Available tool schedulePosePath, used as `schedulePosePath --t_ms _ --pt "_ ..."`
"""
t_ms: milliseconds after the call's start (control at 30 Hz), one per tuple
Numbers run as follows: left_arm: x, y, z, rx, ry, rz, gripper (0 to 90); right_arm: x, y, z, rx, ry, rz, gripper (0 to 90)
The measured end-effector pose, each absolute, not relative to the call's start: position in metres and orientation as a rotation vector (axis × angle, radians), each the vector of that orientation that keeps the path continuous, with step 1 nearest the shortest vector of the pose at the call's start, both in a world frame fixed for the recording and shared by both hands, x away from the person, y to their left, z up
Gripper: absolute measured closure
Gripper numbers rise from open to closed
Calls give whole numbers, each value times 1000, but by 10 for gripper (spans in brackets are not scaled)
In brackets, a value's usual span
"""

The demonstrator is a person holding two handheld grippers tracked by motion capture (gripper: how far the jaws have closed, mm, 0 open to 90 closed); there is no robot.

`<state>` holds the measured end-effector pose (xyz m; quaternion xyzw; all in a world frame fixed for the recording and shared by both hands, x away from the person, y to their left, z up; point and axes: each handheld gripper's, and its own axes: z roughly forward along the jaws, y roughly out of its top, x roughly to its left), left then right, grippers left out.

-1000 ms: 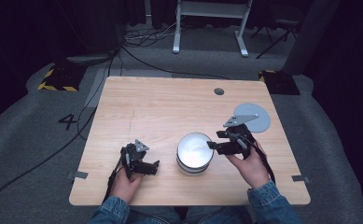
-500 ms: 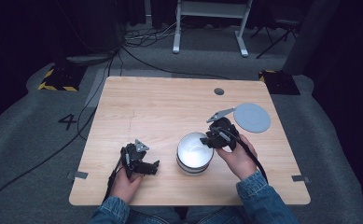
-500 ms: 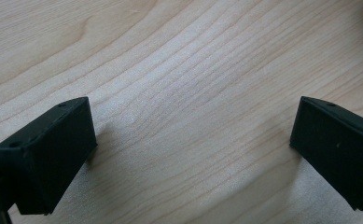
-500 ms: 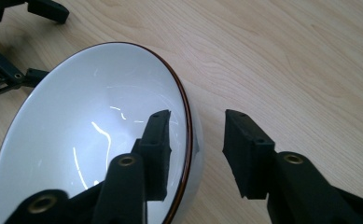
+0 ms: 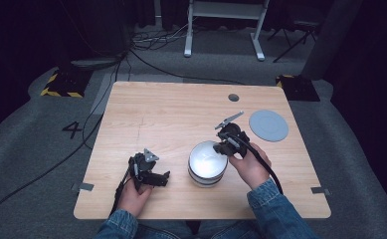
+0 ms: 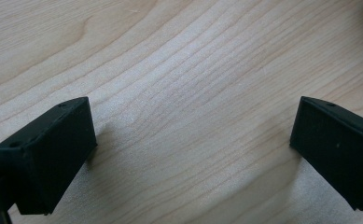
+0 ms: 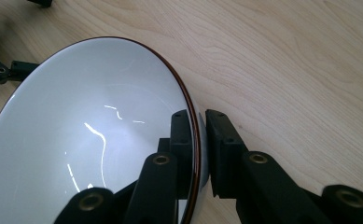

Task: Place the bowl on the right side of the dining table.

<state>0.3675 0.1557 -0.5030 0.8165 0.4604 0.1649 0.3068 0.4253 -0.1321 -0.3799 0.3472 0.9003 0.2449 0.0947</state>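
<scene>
Right tongs clamped across the rim of a white bowl, one jaw inside, one outside, likely to lift or shift it by its wall. Glossy white inside, thin brown rim line, banded outer wall; standing upright near the middle of the table's near edge. Left tongs spread wide, grasping nothing, resting over bare wood toward the near left corner. Grey disc lying by the right edge.

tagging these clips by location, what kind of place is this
Probably a lab or recording studio: a lone wooden table on grey carpet, cables trailing across the floor, and hazard-striped floor markers at the edges.
</scene>
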Motion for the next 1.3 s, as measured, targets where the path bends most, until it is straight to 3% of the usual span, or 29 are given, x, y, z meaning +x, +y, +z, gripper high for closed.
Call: schedulePosePath --t_ms 800,1300 --pt "368 156 -503 2161 1217 437 2 427 -137 -346 1040 2626 772 824" --pt "367 156 -503 2154 1221 437 2 446 -134 -326 970 2596 800 824"
